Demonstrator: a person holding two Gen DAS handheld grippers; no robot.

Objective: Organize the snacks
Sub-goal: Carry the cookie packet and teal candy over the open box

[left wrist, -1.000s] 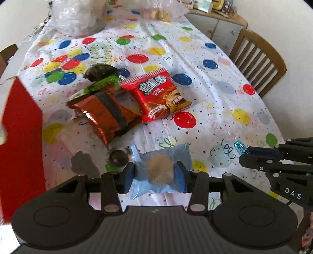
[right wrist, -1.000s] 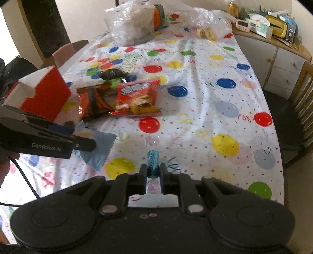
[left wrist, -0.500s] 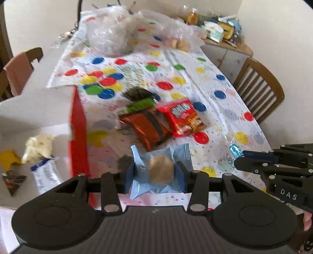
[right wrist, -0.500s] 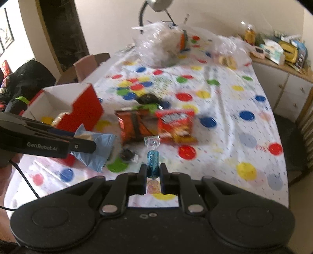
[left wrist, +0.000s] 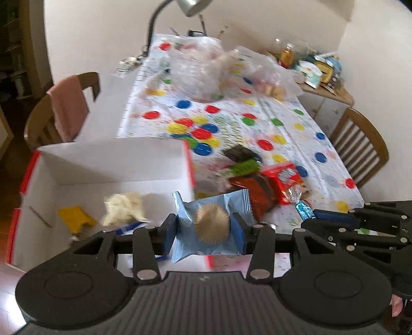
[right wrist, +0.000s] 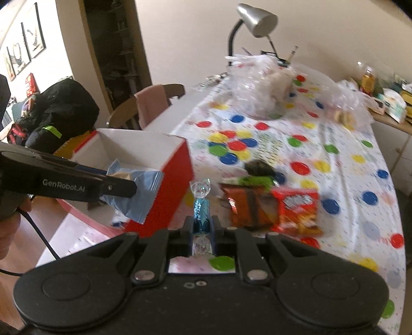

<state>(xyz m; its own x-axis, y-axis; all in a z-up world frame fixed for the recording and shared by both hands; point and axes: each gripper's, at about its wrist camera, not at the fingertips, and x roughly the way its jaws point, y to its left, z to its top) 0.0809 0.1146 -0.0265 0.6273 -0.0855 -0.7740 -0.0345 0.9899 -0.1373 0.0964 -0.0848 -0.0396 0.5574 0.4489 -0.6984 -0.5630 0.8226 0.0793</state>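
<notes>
My left gripper is shut on a light blue cookie packet and holds it in the air over the near right corner of a red box with a white inside. The box holds a yellow wrapper, a pale crumpled snack and other small items. My right gripper is shut on a blue twist-wrapped candy, held above the table just right of the box. An orange-brown bag, a red snack bag, a green packet and a dark packet lie on the table.
The table has a spotted cloth. Clear plastic bags and a desk lamp stand at the far end. Wooden chairs stand at the left and right. A cluttered sideboard is at the back right.
Both grippers have risen and swung left toward the red box with their snacks. The cookie packet is now over the box's corner and the box's inside has come into view.
</notes>
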